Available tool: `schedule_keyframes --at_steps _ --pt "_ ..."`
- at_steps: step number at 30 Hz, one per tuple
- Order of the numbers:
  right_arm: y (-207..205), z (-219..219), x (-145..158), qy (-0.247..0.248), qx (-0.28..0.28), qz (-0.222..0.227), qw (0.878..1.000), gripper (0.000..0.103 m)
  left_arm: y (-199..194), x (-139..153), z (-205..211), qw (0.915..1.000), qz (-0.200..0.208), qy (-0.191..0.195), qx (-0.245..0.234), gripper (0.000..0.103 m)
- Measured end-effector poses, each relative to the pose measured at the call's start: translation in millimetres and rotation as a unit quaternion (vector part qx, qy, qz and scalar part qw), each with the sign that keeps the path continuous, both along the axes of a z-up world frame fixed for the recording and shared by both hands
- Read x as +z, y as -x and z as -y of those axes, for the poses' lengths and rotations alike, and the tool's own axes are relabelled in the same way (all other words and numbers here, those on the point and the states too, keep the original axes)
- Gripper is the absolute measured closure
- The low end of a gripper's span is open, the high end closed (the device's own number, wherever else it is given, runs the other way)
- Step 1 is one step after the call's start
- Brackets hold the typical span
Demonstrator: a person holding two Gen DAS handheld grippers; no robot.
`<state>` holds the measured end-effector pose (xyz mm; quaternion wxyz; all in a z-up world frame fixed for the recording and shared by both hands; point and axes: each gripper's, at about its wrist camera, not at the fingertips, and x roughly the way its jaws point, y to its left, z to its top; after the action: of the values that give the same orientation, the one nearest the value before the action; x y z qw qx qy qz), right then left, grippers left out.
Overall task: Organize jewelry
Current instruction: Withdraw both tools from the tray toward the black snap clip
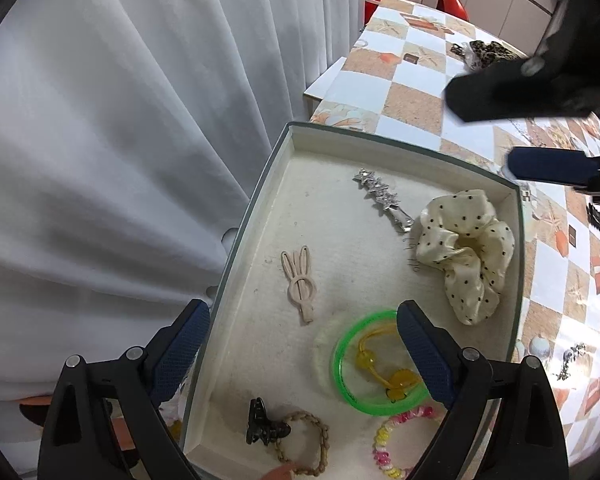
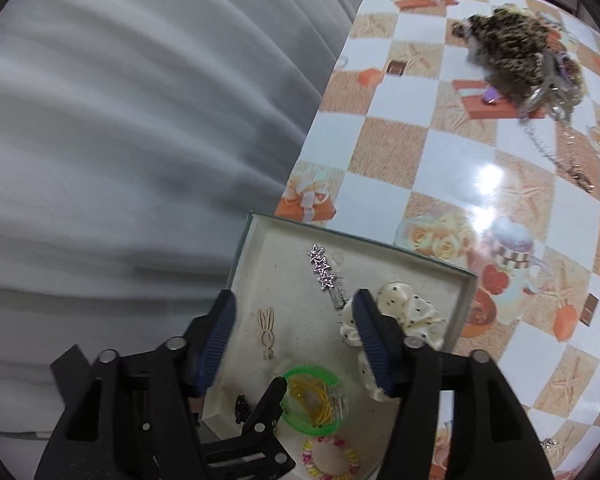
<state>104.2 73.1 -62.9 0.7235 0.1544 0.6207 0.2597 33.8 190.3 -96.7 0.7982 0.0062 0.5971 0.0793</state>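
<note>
A shallow box [image 1: 296, 136] with a cream lining sits at the table's left edge. In it lie a silver star clip [image 1: 382, 196], a polka-dot scrunchie [image 1: 464, 252], a beige bunny clip [image 1: 300, 284], a green bangle [image 1: 342, 376] around a yellow hair tie [image 1: 380, 368], a black claw clip [image 1: 264, 428], a braided bracelet [image 1: 316, 440] and a spiral hair tie [image 1: 388, 444]. My left gripper [image 1: 302, 344] hangs open over the box's near end, holding nothing. My right gripper [image 2: 294, 336] is open and empty above the box [image 2: 244, 248], between the bunny clip [image 2: 266, 330] and the scrunchie [image 2: 412, 304].
A pile with a leopard-print scrunchie [image 2: 516, 48] and tangled chains [image 2: 556, 156] lies further along the checked tablecloth [image 2: 400, 140]. A small black clip [image 1: 598, 224] and a beaded piece [image 1: 572, 360] lie right of the box. A white curtain [image 1: 120, 140] hangs close on the left.
</note>
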Motion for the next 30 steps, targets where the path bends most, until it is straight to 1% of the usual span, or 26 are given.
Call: schedule_keyframes --at_steps 2,5,6,9,13,15,21,24,26,30 --pt "-1 12 7 -0.004 -0.01 0.007 1.0 0.022 2 6 6 1.0 0.004 -0.001 -0.008 0.0" --pt "0 34 16 -0.001 -0.026 0.015 1.0 0.021 4 14 15 0.9998 0.007 0.0 -0.021 0.0" --pt "1 45 18 0.001 -0.034 0.016 0.999 0.019 4 17 20 0.9996 0.008 0.001 -0.026 0.0" --pt "5 80 25 0.01 -0.06 0.018 0.998 0.019 6 28 38 0.9991 0.011 0.002 -0.041 0.0" --pt "12 128 21 0.034 -0.094 0.009 0.995 0.019 4 38 63 0.9976 0.014 0.005 -0.068 0.0" --pt "20 159 17 0.058 -0.114 0.001 0.992 0.019 4 41 81 0.9962 0.012 0.009 -0.085 0.0" --pt "34 230 -1 0.108 -0.162 -0.025 0.981 0.019 9 38 136 0.9903 -0.004 0.019 -0.138 0.0" --pt "36 251 -9 0.132 -0.164 -0.028 0.977 0.019 13 34 162 0.987 -0.017 0.024 -0.158 0.0" --pt "36 260 -14 0.148 -0.156 -0.024 0.976 0.019 17 29 177 0.9853 -0.029 0.031 -0.166 0.0" --pt "35 276 -20 0.174 -0.129 -0.009 0.976 0.019 23 15 199 0.9846 -0.049 0.039 -0.163 0.0"
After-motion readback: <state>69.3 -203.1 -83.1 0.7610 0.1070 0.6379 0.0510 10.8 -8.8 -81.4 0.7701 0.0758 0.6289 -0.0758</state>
